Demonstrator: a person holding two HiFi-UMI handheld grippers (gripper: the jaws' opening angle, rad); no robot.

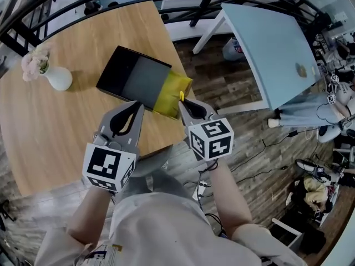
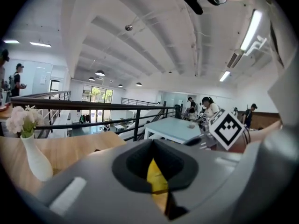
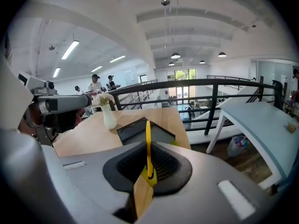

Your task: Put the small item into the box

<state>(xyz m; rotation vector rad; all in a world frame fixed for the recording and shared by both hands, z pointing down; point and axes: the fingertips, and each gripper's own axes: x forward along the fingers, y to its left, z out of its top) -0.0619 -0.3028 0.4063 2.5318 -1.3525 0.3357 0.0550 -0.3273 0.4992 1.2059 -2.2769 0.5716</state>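
Overhead first, from the head view: a black box [image 1: 133,76] lies open on the round wooden table [image 1: 50,126], grey inside, with a yellow flap [image 1: 171,93] hanging off its near end at the table's edge. The right gripper [image 1: 184,102] sits just beside that flap, its jaws pinched on the small yellow item [image 1: 181,96], which pokes up past the tips. The left gripper [image 1: 137,106] hovers at the box's near edge, its jaws drawn together. A white vase [image 1: 57,77] of flowers stands well apart on the left.

Through the left gripper view, the jaws meet in a narrow seam with nothing clamped. The yellow sliver in the slit looks to me like the flap beyond, not a held thing.

Along the right gripper view, the item [image 3: 148,143] is a thin strip standing upright on edge, gripped at its lower end. The box [image 3: 140,130] lies straight ahead and lower.

The step in hand seems to be carrying the item over. To do it well, I would bring the right gripper forward past the flap until the strip is above the grey floor. Dip it below the rim before parting the jaws, since a thin piece let go from high up could tip out. The left gripper could rest against the box wall to steady it.
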